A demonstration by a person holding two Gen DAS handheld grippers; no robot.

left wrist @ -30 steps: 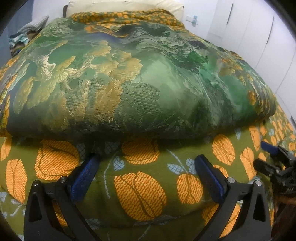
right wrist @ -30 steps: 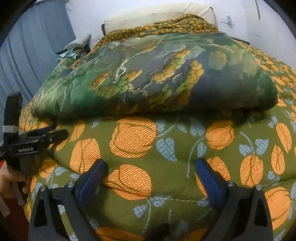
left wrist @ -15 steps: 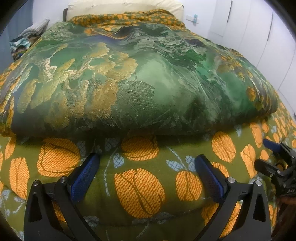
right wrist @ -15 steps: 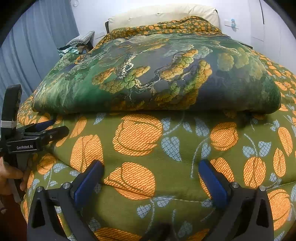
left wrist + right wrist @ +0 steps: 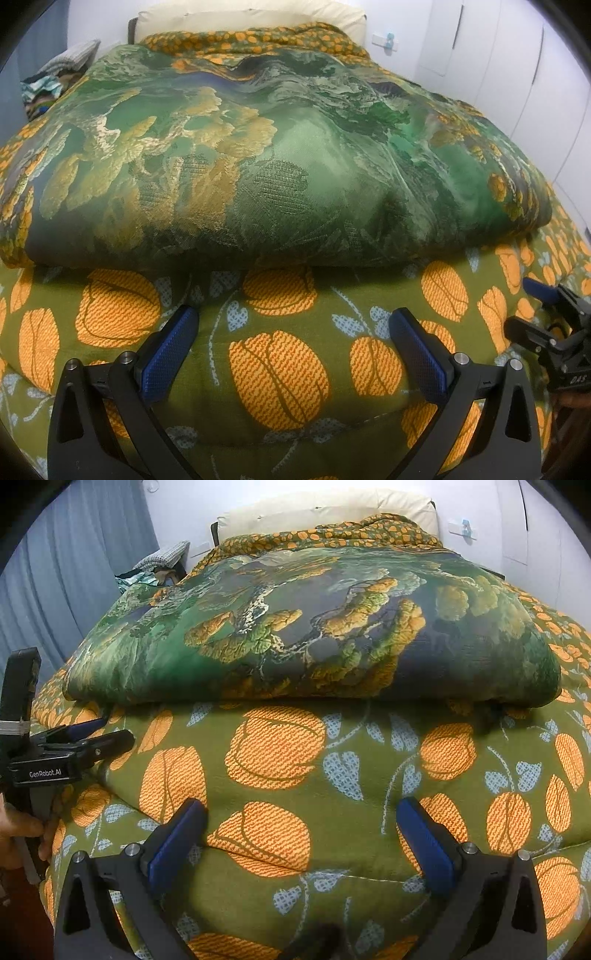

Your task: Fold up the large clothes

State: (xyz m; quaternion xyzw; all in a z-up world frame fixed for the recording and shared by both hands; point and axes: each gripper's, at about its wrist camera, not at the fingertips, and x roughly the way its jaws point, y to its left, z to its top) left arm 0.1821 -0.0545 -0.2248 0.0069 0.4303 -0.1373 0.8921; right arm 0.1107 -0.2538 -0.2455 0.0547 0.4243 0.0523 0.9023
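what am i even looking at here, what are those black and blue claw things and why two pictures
Those claws are hand-held grippers, one in each of a person's hands, with no robot arm. Each carries a wide-angle camera looking forward along its two blue-padded fingers, so you get one picture per gripper.

In the left camera's picture the left gripper fills the bottom, and the right gripper shows at the right edge. In the right camera's picture the right gripper is at the bottom, with the left gripper and the hand holding it at the left edge.

Both point at a bed. A folded green patterned cloth lies on an olive bedcover with orange flowers. A cream pillow sits at the far end.

Both grippers are open and hold nothing.
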